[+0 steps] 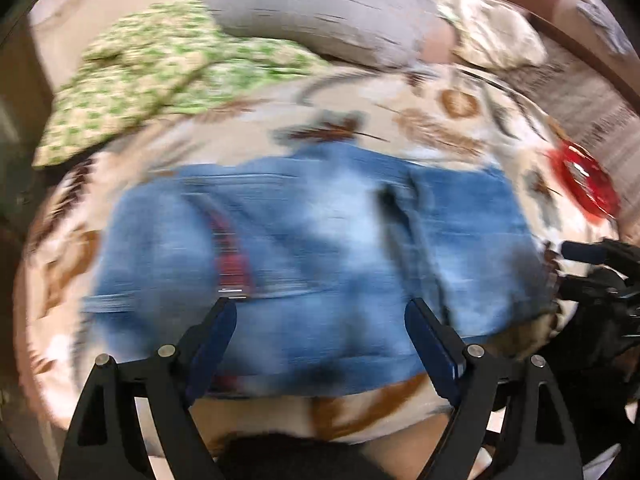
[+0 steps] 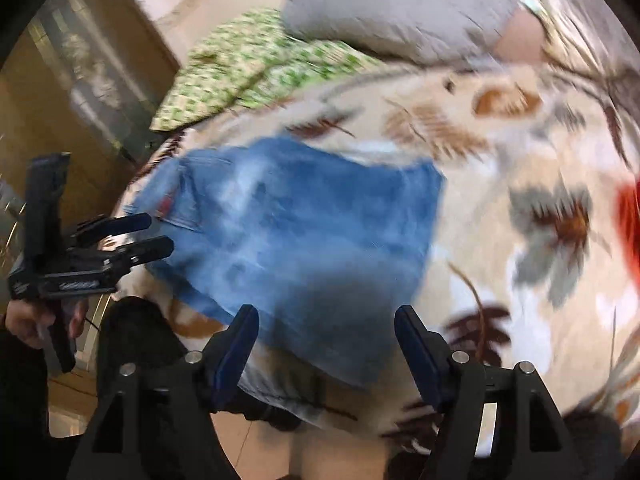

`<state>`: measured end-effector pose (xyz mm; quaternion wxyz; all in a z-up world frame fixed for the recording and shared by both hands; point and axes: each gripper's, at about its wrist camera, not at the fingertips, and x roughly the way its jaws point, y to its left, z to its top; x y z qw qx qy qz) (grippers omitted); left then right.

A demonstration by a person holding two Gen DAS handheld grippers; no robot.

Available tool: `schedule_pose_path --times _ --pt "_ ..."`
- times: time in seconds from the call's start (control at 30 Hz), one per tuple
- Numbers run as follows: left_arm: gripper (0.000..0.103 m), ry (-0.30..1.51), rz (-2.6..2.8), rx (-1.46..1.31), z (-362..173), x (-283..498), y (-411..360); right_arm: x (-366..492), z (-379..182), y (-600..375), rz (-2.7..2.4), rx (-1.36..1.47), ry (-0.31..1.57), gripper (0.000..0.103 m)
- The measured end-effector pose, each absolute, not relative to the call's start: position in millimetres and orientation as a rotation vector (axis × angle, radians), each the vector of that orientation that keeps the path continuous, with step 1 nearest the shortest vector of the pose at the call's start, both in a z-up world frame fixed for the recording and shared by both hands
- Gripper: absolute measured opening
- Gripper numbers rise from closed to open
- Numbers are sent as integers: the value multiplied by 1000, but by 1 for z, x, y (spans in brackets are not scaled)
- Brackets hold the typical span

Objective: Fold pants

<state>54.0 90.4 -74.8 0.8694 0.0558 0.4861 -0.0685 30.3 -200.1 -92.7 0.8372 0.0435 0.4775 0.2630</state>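
now both tools gape above the folded jeans (image 1: 304,248).

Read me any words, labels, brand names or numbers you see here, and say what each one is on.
None can be read.
Red patch on the jeans: blurred, no lettering legible.
Pale marks on the left gripper's body, in the right wrist view: too small and blurred.

No legible text, label, brand, number or sign was present in either wrist view, both views were motion-blurred, a small red patch on the blue jeans (image 2: 288,240) was too smeared to read.
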Motion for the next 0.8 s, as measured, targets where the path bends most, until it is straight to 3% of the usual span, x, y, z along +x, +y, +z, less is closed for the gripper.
schedule_pose_path --times 0.2,0.33,0.5,0.6,0.7,0.73,0.77,0.8 --pt "86 1045 23 50 -73 55 175 40 -72 -115 764 -71 949 74" --pt "86 1114 84 -159 -98 59 233 39 -78 -47 883 -223 918 74" --pt "87 1189 38 -416 -144 62 256 35 -108 19 941 -378 904 74" --pt "99 1133 28 -498 -149 56 255 36 -132 35 939 -435 950 73" --pt "99 1111 7 -527 -150 54 250 37 -150 37 904 -461 967 74" --pt "90 1120 1 -489 -151 55 246 37 -151 37 902 -461 961 73" --pt "64 1117 -1 -455 -149 56 244 37 -151 37 899 -465 962 73" --pt "55 1121 13 -431 -148 57 245 36 -151 37 896 -471 965 73"
